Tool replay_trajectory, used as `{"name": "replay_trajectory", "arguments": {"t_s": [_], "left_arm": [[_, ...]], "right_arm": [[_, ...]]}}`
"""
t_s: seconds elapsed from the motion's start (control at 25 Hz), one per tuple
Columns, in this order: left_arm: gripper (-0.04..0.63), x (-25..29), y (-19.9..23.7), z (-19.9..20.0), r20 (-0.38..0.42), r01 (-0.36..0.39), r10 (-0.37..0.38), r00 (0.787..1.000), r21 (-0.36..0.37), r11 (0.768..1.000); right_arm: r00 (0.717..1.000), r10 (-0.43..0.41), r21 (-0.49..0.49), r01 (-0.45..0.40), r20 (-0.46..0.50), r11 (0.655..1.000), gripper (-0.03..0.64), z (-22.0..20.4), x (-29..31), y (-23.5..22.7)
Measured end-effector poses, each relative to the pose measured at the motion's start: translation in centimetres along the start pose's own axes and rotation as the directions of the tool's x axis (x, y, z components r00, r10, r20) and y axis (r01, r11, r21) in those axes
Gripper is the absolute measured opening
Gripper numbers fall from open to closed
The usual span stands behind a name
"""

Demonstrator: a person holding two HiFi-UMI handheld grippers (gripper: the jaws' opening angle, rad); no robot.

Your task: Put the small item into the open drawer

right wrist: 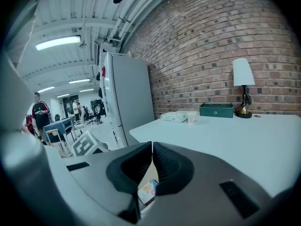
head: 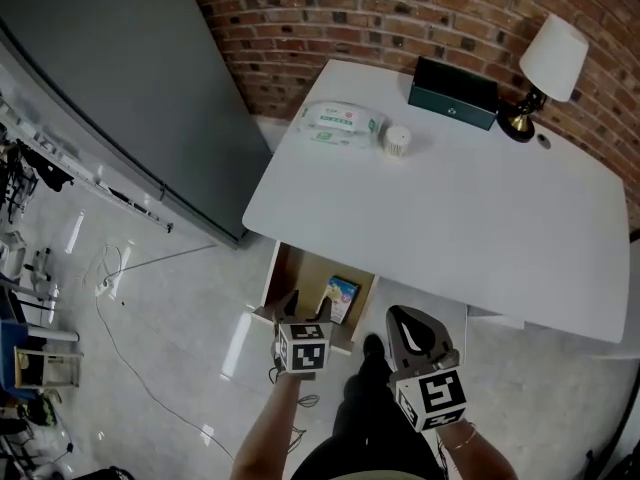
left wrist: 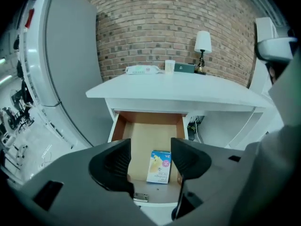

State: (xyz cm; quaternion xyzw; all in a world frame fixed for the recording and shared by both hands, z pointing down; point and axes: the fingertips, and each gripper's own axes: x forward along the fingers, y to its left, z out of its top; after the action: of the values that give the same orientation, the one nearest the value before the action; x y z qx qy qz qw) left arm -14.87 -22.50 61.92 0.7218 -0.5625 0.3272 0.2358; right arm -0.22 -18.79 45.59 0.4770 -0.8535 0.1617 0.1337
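A small blue and yellow box [head: 341,297] lies flat inside the open wooden drawer [head: 290,268] under the white table. In the left gripper view the box [left wrist: 160,166] rests near the drawer's [left wrist: 141,135] front edge. My left gripper [head: 306,308] hovers over the drawer front. In its own view the left gripper [left wrist: 150,161] stands open, and nothing is between the pads. My right gripper [head: 410,333] is held to the right, outside the drawer. Seen in its own view, the right gripper [right wrist: 152,166] has its jaws shut together on nothing, and a sliver of the box [right wrist: 147,190] shows below.
The white table [head: 480,228] carries a wipes pack [head: 340,121], a small white cup [head: 398,141], a dark green box [head: 453,93] and a lamp [head: 545,68] along the brick wall. A grey fridge [head: 110,78] stands at the left. Cables lie on the tiled floor [head: 150,368].
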Motion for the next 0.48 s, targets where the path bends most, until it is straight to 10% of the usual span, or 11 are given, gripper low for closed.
{"name": "replay_trajectory", "arguments": {"t_s": [0.48], "left_arm": [[0.184, -12.5, 1.4, 2.4, 0.196, -0.016, 0.024, 0.98, -0.046, 0.999]], "right_arm": [[0.997, -0.044, 0.006, 0.043, 0.06, 0.999, 0.014, 0.9, -6.3, 3.2]]}}
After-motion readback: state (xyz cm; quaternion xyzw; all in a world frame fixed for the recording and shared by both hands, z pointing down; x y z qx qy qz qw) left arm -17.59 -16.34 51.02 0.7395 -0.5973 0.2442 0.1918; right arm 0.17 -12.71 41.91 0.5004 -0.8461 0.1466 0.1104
